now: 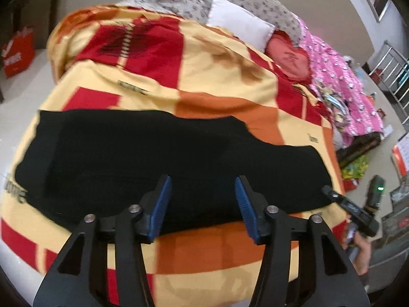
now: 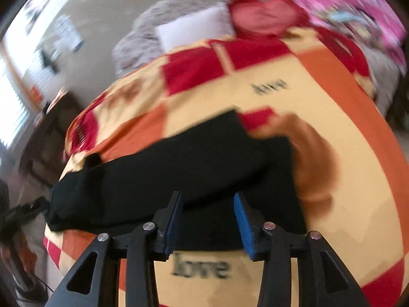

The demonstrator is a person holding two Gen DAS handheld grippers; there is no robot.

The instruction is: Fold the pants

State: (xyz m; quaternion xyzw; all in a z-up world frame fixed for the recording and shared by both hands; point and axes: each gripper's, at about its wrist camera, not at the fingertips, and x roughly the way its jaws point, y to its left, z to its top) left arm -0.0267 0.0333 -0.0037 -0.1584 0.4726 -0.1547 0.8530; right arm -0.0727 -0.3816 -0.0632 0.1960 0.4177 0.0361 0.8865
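Hovering our left gripper (image 1: 203, 204) and right gripper (image 2: 208, 220), both apart, empty; pants (image 1: 153, 158) just ahead, long axis crosswise.

Pants (image 1: 158, 163) flat on bedspread (image 1: 217, 263), pillow (image 1: 240, 23) behind.

Patchwork bedspread (image 1: 204, 81), white pillow (image 1: 240, 23)

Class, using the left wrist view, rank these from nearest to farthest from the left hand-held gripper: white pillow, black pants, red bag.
From the left hand-held gripper:
1. Black pants, directly ahead, under the fingertips.
2. Red bag, far left, on the floor.
3. White pillow, top, at the bed's far end.
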